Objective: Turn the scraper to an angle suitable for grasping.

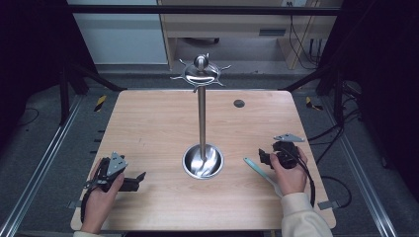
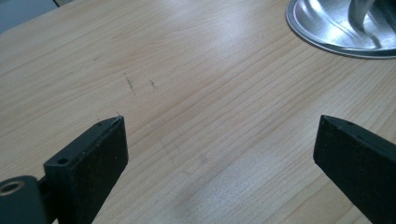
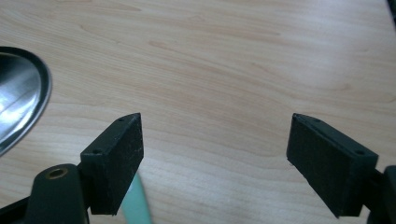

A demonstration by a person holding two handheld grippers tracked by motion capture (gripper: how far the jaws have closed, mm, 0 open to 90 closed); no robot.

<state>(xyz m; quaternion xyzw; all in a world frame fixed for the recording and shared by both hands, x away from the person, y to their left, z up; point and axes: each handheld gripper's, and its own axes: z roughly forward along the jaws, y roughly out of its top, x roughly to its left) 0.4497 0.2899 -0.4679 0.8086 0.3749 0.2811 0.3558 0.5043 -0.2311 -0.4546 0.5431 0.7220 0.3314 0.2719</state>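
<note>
**Both grippers empty; green strip not yet picked up**

The wooden table [image 1: 148, 118] carries a steel stand [image 1: 202, 118] at its centre: an upright pole rising from a round dish-shaped base, with a hooked ring at the top. Every hook that can be made out is bare.

The item nearest to hand is a pale green strip [image 1: 258, 169], lying flat on the table at about four o'clock from the stand's base and well apart from it. In the right gripper view one end of the strip [image 3: 136, 205] shows beside and below the left-hand jaw, outside the gap.

The right gripper [image 1: 263, 157] sits just past the strip at about three o'clock from the base. Its jaws stand wide and released, with bare wood between them.

The left gripper [image 1: 140, 177] rests at about eight o'clock from the base, aimed toward it. Its jaws are likewise spread, grasping nothing.

Assessment: the work appears to be at its start. Nothing is lifted and nothing hangs on the stand. What remains, in my judgement, is to close on the strip, raise it and carry it to the stand.
</note>
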